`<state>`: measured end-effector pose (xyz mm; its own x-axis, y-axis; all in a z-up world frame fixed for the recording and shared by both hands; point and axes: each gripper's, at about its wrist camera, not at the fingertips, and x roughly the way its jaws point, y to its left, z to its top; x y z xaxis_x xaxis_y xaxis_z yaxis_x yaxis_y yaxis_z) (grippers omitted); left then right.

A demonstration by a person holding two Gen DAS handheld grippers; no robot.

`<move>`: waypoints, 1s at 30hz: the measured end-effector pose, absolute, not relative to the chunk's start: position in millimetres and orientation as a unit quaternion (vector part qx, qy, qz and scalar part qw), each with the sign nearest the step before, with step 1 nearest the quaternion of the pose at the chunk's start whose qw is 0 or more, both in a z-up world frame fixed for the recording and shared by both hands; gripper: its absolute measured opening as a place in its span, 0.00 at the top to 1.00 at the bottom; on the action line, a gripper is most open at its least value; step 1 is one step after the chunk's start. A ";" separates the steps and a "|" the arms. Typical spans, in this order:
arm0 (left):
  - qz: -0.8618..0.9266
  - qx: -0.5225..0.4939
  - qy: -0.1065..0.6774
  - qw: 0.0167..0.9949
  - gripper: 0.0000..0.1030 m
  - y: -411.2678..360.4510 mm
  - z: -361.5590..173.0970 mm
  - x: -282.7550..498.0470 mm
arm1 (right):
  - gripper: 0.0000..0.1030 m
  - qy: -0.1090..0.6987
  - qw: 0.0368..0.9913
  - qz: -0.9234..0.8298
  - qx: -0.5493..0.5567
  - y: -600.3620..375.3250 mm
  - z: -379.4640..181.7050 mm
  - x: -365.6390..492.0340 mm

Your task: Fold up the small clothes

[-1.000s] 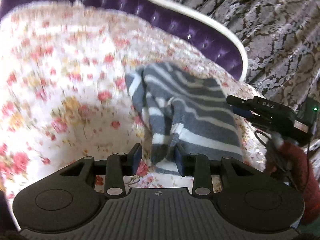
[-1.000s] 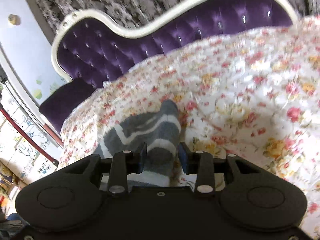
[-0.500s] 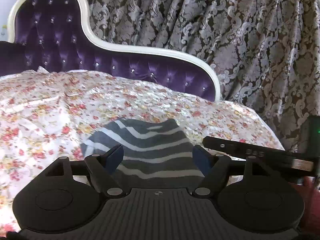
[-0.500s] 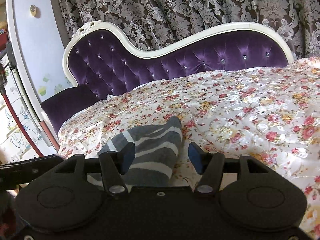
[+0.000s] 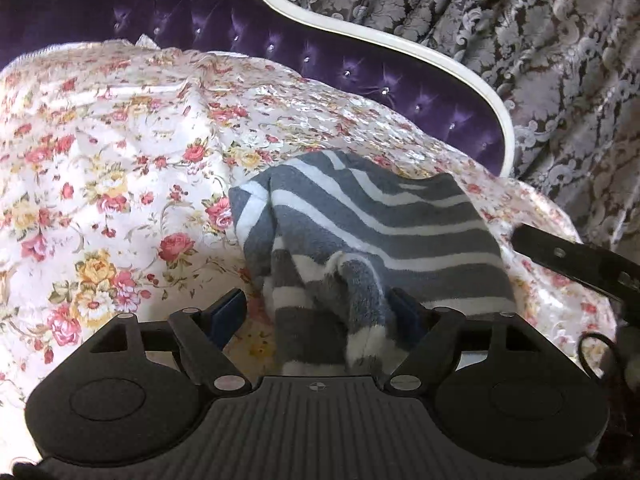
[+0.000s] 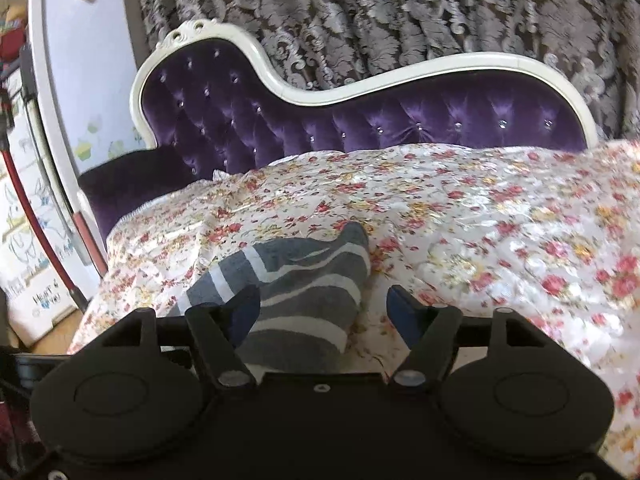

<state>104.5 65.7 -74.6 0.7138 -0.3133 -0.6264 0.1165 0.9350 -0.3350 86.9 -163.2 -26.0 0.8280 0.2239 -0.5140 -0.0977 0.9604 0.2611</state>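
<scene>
Compared with one second earlier, both pairs of tongs, then nipped on the fabric, stand spread and are opening further. The grey-and-white striped garment lies released on the floral bedspread, and the left wrist view has swung from the bed up to the curtain and back down. Left tongs: jaws wide, the rumpled near edge of the garment between them, brushing the right pad; the left pad is clear of the cloth. Right tongs: jaws wide, the garment's end beside the left pad, bare bedspread before the right pad. Background: purple tufted headboard with white frame, and patterned curtain.
</scene>
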 end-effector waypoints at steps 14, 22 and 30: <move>-0.078 -0.184 0.349 0.916 0.16 84.9 -76.9 100.3 | 0.16 0.327 0.938 0.081 0.077 -144.2 -67.6 97.2; -0.055 -0.152 0.341 0.926 0.13 85.1 -58.8 91.5 | 0.06 0.329 0.937 0.071 0.097 -153.6 -60.0 93.4; -0.008 -0.096 0.332 0.938 0.10 84.5 -30.6 76.2 | 0.00 0.301 0.945 0.052 0.118 -167.3 -29.9 68.9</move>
